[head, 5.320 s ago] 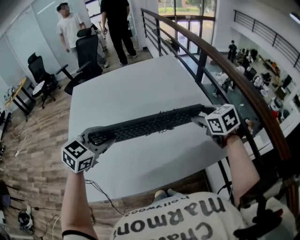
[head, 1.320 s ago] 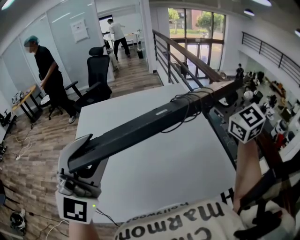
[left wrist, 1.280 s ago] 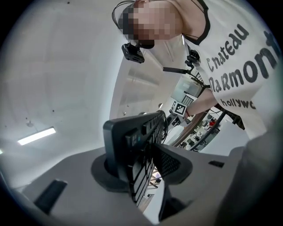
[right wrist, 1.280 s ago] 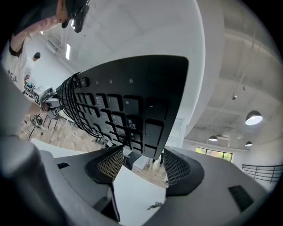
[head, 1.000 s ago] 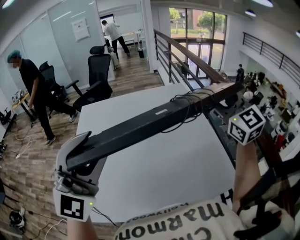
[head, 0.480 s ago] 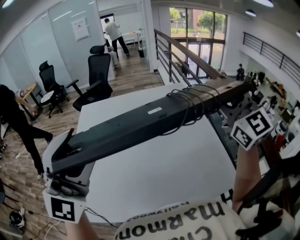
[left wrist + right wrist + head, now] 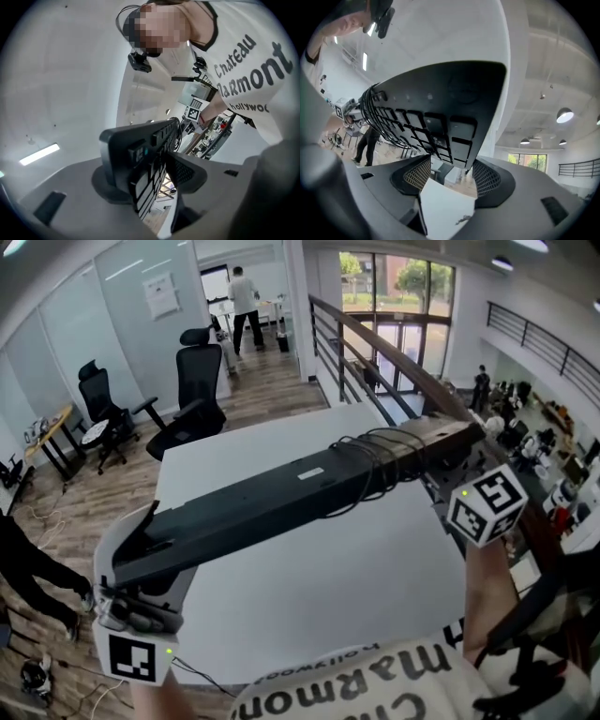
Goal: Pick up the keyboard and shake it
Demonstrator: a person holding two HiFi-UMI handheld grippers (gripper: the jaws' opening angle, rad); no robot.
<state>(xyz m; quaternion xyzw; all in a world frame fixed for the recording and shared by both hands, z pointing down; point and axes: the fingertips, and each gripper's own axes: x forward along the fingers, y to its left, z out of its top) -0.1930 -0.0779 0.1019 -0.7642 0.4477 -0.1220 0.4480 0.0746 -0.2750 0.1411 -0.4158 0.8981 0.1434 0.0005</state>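
Mid-shake, I'd say: left gripper [image 7: 150, 180] and right gripper [image 7: 450, 176] each clamp one keyboard [image 7: 281, 493] end. Left jaws just eased wider on it, so regrip before swinging.

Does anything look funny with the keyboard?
Yes. The keyboard is up in the air above the white table, flipped with its flat bottom facing up. Its cable is wound round it in loops near one end.
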